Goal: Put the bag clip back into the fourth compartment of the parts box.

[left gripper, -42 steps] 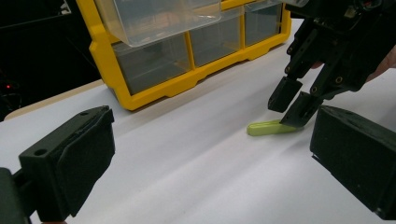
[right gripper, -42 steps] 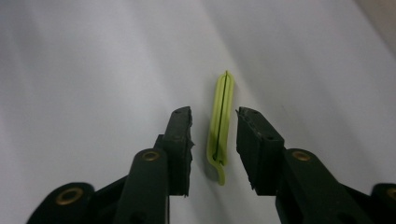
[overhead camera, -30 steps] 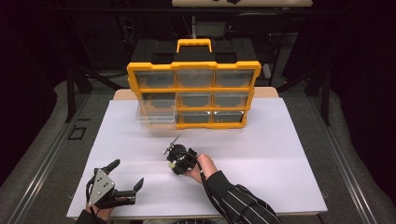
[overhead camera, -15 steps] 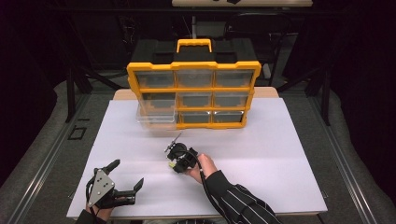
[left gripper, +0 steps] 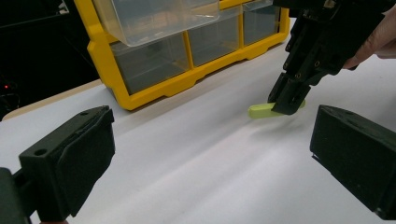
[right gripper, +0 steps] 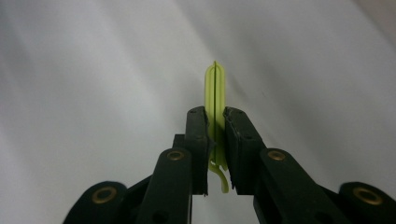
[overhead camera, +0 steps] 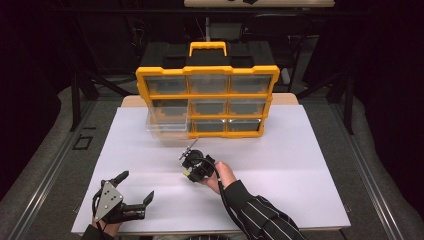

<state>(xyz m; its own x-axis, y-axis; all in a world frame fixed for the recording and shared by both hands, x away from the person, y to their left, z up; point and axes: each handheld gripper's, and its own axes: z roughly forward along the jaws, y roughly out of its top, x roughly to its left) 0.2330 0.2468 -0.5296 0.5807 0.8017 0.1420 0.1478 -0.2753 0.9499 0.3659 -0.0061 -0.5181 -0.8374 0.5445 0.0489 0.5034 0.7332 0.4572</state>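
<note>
The right gripper [overhead camera: 191, 162] has its jaws clenched on a small yellow-green plastic clip [right gripper: 215, 100], low over the white bench [overhead camera: 300, 165] at mid-table. The left gripper [overhead camera: 131, 189], jaws released, rests near-left. One clear drawer [overhead camera: 167, 122] of the yellow organizer [overhead camera: 207, 102] stands pulled out, so the clip looks picked but not yet stowed.
</note>
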